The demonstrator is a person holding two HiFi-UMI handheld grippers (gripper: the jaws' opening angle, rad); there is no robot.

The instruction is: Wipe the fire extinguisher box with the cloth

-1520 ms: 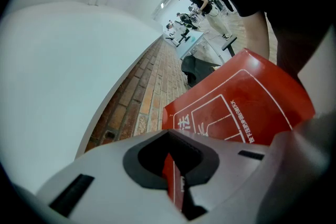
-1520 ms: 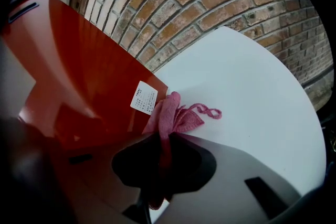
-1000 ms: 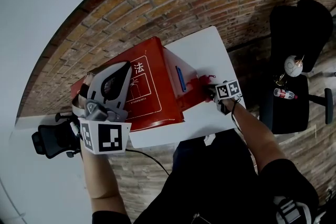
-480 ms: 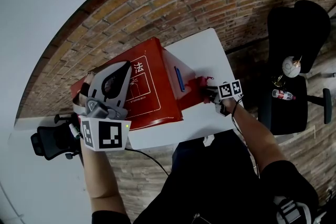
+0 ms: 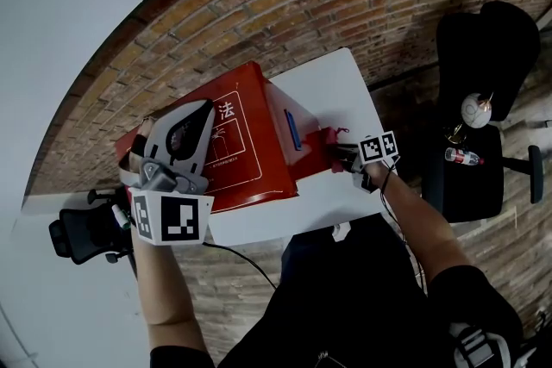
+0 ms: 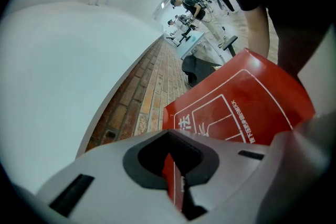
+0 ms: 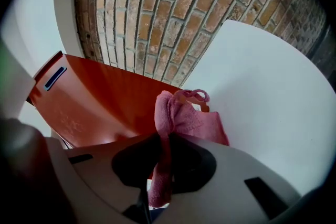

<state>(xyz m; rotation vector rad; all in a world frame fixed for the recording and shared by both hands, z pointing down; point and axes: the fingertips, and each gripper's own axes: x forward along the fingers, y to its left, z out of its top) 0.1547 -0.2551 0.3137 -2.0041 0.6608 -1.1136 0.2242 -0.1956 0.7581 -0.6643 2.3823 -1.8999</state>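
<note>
Showing the right gripper (image 5: 347, 158) slightly higher beside the box's end than a second earlier, while the left gripper (image 5: 203, 111) has kept its place. The red fire extinguisher box (image 5: 250, 164) lies on the white tabletop (image 5: 332, 82) with a white printed panel on top and a blue handle (image 5: 291, 127) on its end face; its inside cannot be seen. Right jaws: clamped on the pink cloth (image 5: 326, 140) — its bunched end projects beyond them and lies against the end face, near the lower edge. Left jaws: drawn together on a thin red edge of the box, at the end away from the cloth.
</note>
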